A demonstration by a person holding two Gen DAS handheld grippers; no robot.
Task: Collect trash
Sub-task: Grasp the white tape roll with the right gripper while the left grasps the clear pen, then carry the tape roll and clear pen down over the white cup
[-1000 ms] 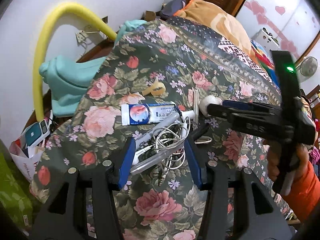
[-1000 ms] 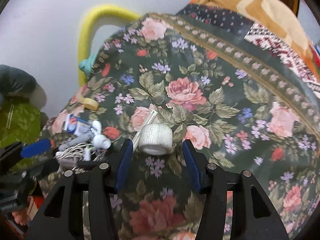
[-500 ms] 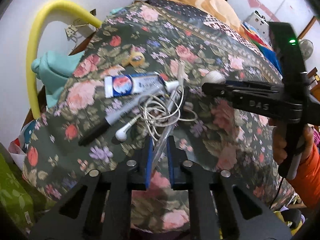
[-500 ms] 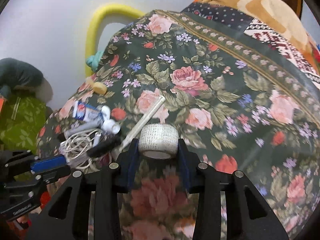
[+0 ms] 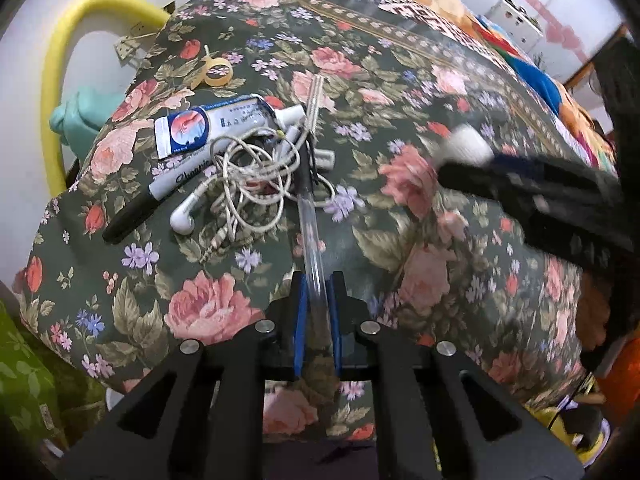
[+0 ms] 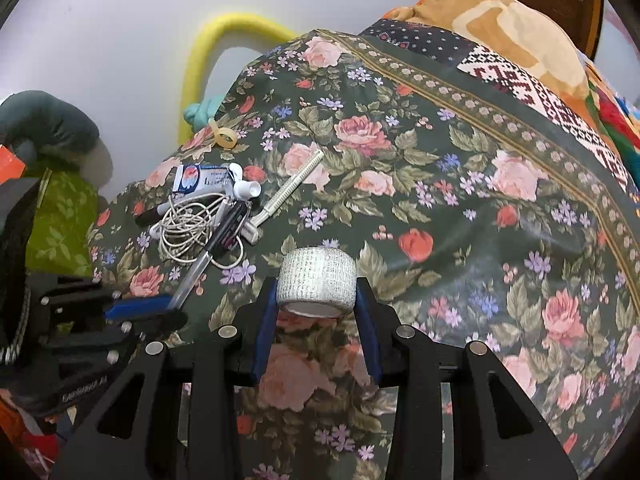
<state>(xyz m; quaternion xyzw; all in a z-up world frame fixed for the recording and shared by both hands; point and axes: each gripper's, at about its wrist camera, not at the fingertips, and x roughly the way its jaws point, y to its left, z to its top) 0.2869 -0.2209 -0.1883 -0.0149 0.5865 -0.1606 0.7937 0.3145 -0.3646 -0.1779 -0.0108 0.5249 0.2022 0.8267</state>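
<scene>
Floral bedspread (image 5: pixel 400 80) bears toothpaste tube (image 5: pixel 212 124), marker (image 5: pixel 160 192), tangled earphones (image 5: pixel 240 184).

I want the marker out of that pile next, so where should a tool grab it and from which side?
Take the black marker by its dark cap end, which pokes free of the earphone cord. Come in from the bed's near-left edge, tool fingers straddling the barrel across its width; the other end lies under the cord and toothpaste tube.
</scene>
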